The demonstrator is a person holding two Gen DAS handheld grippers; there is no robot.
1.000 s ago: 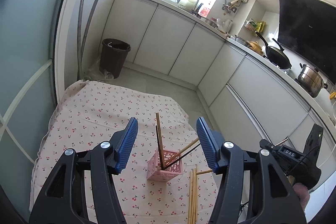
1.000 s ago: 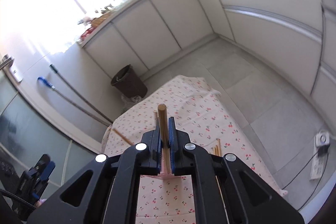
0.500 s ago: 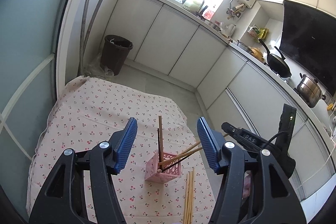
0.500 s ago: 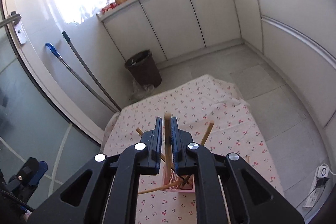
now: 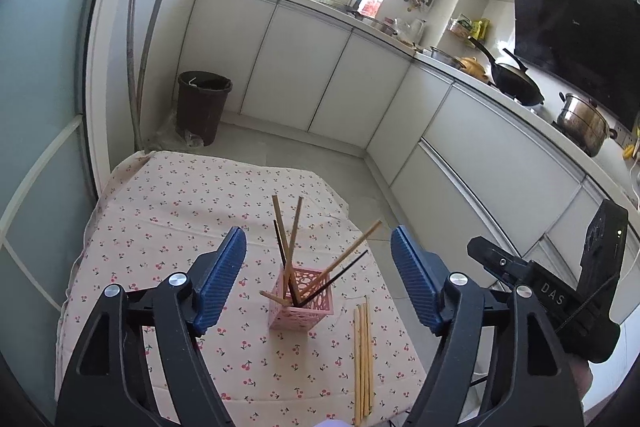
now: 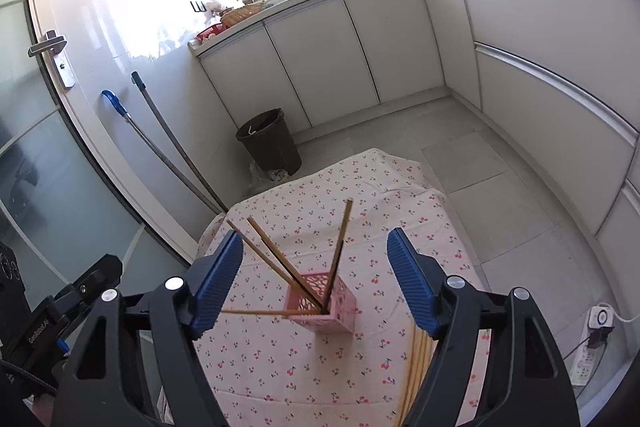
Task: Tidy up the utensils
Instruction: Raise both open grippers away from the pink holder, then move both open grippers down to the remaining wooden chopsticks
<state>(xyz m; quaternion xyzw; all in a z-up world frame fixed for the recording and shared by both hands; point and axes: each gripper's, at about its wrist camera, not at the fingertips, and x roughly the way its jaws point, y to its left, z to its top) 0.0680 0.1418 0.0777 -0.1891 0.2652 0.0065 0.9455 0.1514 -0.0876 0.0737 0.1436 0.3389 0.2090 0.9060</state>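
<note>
The left gripper (image 5: 318, 279) carried ribbed blue pads on black plastic arms; its jaws were spreading wide apart and gripped nothing. Ahead of it and below, centred between the pads, stood a square pink holder (image 5: 301, 301) with lattice-cut walls on a cherry-print cloth (image 5: 168, 211). Thin wooden chopsticks (image 5: 294, 239) and dark ones leaned out of the holder at splayed angles. A bundle of loose pale sticks (image 5: 363, 355) lay flat on the cloth just to the right of the holder. The right gripper (image 6: 314, 281) was likewise opening, empty, with the holder (image 6: 332, 311) in front between its pads and the loose sticks (image 6: 416, 367) partly behind its right finger.
</note>
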